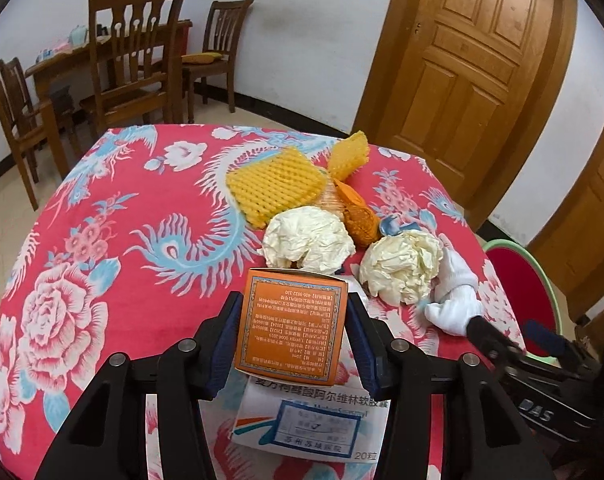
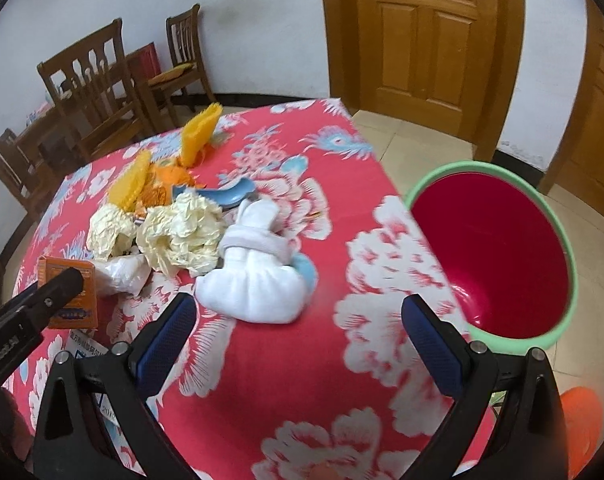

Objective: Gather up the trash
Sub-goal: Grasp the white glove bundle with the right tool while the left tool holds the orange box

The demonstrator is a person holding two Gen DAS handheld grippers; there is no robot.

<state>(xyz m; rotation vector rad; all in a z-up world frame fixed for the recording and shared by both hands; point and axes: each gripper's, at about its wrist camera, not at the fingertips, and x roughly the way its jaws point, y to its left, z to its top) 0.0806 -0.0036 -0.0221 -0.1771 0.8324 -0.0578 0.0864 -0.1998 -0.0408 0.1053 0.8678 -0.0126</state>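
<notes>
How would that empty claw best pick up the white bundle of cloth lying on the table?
Grip the white bundle across its narrow banded waist, coming down from above. The right gripper is open and nearest it, and the waist is thinner than the bulging lower lump, so the fingers should span it easily.

Both wrist cameras look forward and down at the counter (image 1: 101,208) from close range, sharing the trash pile (image 2: 173,232) and, apparently, the bin (image 2: 498,248).

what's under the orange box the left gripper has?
The left gripper holds the orange box above a flat white medicine pack with blue print, lying on the red floral tablecloth. The box and fingers cover the pack's far end.
</notes>
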